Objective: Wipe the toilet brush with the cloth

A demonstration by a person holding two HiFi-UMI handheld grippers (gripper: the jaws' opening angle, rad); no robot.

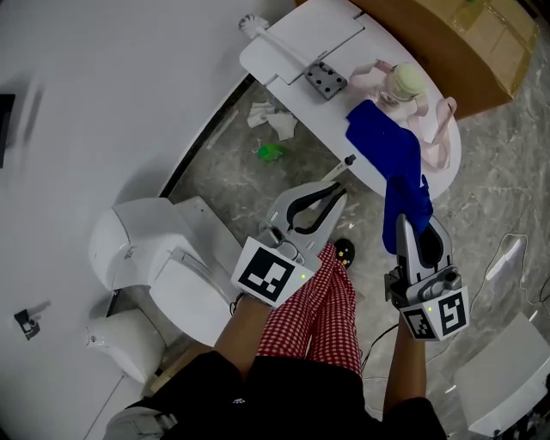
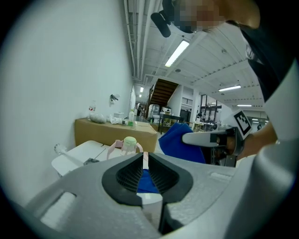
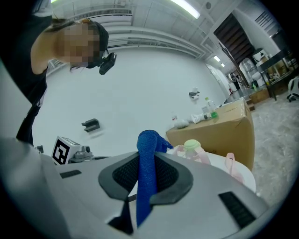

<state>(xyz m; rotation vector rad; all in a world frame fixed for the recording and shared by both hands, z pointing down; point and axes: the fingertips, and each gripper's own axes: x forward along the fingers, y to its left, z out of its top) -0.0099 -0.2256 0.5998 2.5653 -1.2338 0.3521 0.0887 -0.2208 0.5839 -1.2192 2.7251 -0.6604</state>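
Table top: we are finding bare surface on the white oval table (image 1: pixel 292 34) around the white toilet brush (image 1: pixel 252 24) at its far-left end.
Right half: a grey block with holes (image 1: pixel 325 80), a pink-strapped bottle with a pale green cap (image 1: pixel 404 82) and a blue cloth (image 1: pixel 387 146) are crowding it.
Behind: a brown cardboard box (image 1: pixel 455 43) is closing that side off.
Left: a white toilet (image 1: pixel 163 258) and a white wall (image 1: pixel 103 103) are hemming us in.
Floor gap: crumpled white paper (image 1: pixel 273 119) and a green scrap (image 1: pixel 271 152) are littering it.
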